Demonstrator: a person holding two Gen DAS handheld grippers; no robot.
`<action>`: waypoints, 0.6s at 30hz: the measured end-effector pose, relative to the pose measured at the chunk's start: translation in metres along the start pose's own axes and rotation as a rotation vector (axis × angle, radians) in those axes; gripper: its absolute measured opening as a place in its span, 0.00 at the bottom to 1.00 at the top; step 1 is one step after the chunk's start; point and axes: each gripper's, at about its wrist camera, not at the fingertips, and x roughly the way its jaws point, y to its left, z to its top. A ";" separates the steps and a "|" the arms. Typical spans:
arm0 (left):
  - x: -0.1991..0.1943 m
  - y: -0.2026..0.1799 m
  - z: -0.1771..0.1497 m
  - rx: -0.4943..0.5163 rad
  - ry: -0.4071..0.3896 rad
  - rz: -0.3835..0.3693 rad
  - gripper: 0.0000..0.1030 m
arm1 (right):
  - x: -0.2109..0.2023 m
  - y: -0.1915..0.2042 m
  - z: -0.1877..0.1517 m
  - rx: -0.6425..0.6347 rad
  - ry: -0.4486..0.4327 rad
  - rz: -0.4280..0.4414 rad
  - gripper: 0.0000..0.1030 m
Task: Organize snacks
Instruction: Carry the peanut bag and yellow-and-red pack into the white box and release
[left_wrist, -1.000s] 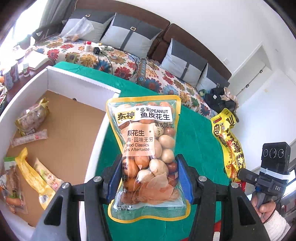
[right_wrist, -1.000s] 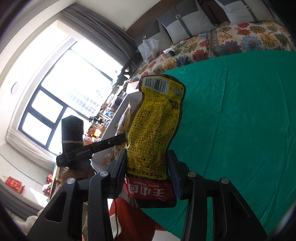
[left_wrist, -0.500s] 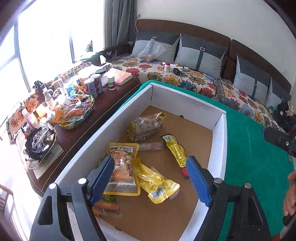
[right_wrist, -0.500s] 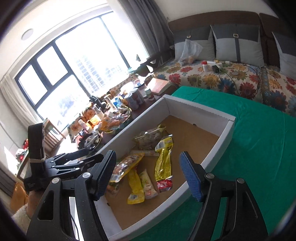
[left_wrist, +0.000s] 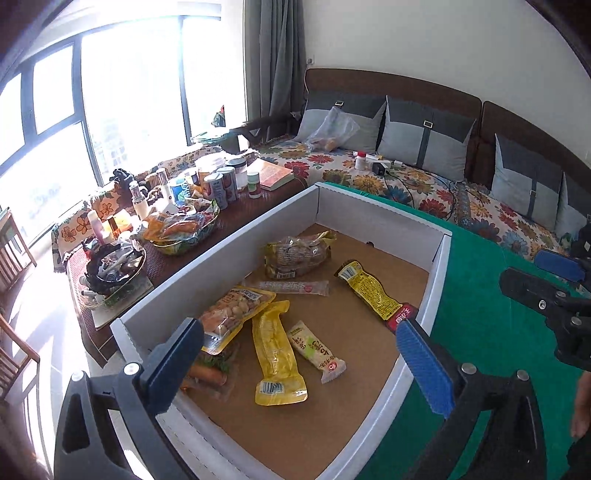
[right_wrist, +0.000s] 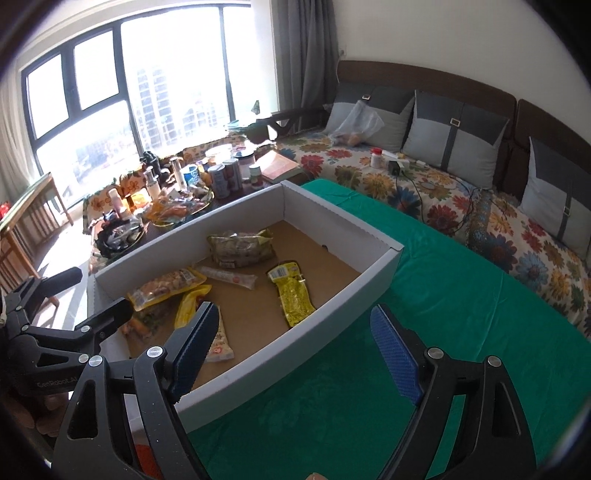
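A white cardboard box (left_wrist: 437, 273) with a brown floor sits on a green cloth (right_wrist: 436, 332) and holds several snack packs. The peanut bag (left_wrist: 232, 308) lies at the box's left, the yellow-and-red pack (left_wrist: 373, 291) near its right wall. My left gripper (left_wrist: 301, 363) is open and empty above the box's near end. My right gripper (right_wrist: 295, 354) is open and empty over the box's near wall (right_wrist: 280, 350). The peanut bag (right_wrist: 166, 286) and the yellow pack (right_wrist: 293, 297) also show in the right wrist view.
A dark side table (left_wrist: 236, 218) left of the box carries cans, bottles and trays of snacks. A floral sofa (right_wrist: 424, 188) with grey cushions runs behind. A large window (right_wrist: 129, 85) is at the left. The right gripper shows at the right edge of the left wrist view (left_wrist: 546, 291).
Both grippers have opened and dropped their packs into the box: the peanut bag from the left, the yellow-and-red pack from the right. Both have since drawn back from the box.
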 end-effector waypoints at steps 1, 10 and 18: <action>-0.002 0.000 -0.001 0.000 -0.008 0.013 1.00 | -0.002 0.004 0.001 -0.012 -0.005 -0.002 0.84; -0.014 0.011 -0.003 -0.023 -0.062 0.100 1.00 | -0.004 0.039 0.000 -0.118 -0.014 -0.022 0.84; -0.016 0.021 -0.002 -0.014 -0.060 0.193 1.00 | 0.000 0.046 0.001 -0.116 -0.004 -0.023 0.84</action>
